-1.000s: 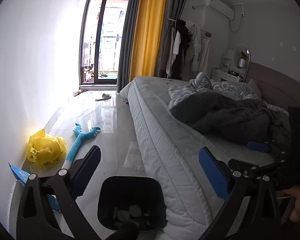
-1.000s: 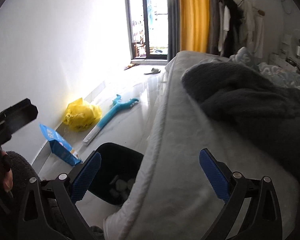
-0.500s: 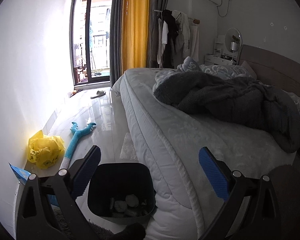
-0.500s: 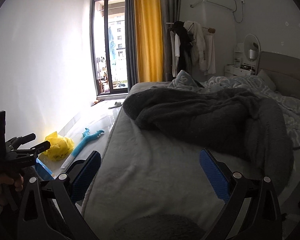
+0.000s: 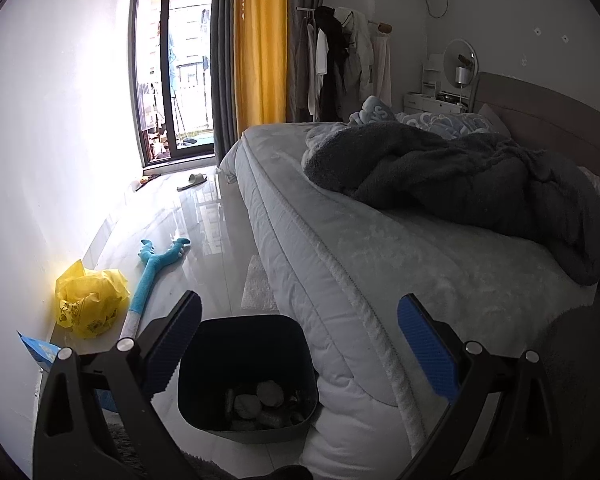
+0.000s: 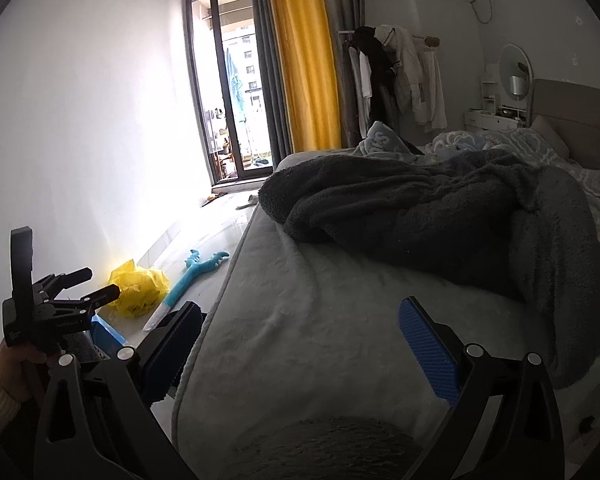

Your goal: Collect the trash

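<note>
A dark bin (image 5: 244, 372) stands on the floor against the bed's side, with several crumpled lumps of trash (image 5: 260, 400) at its bottom. My left gripper (image 5: 300, 344) is open and empty, held above the bin. A crumpled yellow plastic bag (image 5: 88, 300) and a blue packet (image 5: 40, 352) lie by the wall. My right gripper (image 6: 300, 344) is open and empty above the bed's near corner. In the right wrist view the left gripper (image 6: 88, 284) shows at the left, with the yellow bag (image 6: 138, 286) behind it.
A blue long-handled toy (image 5: 152, 272) lies on the glossy floor. The bed (image 5: 380, 264) with a grey blanket (image 5: 460, 176) fills the right. A small white mat (image 5: 256, 284) lies beside the bed. A slipper (image 5: 192, 180) lies near the balcony door.
Both grippers have risen and tilted up from the bin. The right view swung from the floor and bin onto the bed. Both grippers stayed open.
</note>
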`<state>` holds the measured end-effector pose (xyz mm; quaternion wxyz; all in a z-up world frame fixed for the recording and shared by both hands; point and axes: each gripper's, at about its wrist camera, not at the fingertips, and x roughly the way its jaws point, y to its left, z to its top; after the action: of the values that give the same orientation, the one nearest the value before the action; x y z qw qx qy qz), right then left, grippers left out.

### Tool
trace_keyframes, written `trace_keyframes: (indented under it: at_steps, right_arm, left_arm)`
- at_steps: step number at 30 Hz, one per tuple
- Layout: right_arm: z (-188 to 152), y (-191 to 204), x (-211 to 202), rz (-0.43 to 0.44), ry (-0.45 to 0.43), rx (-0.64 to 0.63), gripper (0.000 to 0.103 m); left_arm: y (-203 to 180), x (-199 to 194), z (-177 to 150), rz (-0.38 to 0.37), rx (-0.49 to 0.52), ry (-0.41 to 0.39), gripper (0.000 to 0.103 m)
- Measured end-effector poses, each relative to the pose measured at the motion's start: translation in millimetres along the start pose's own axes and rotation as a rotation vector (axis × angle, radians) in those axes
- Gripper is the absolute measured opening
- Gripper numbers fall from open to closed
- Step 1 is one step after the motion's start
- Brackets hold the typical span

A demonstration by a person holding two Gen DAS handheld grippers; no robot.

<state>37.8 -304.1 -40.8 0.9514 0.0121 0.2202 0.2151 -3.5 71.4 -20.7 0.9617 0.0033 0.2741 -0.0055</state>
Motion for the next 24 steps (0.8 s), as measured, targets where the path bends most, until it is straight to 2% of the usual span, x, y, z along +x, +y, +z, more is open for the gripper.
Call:
trace_keyframes:
  at_steps: [14,24]
  right_arm:
    - [-1.7,15.5,1.6,0.017,0.016,-0.041,0.1]
    - [-1.8,15.4,2.6,0.025,0.014,-0.031,0.1]
  left_arm:
    - [13.2,-5.1,-5.7,0.01,-0.025,0.004,0.1]
    - [3.0,-12.7,-3.7,0.006,0.004,-0.045,0.1]
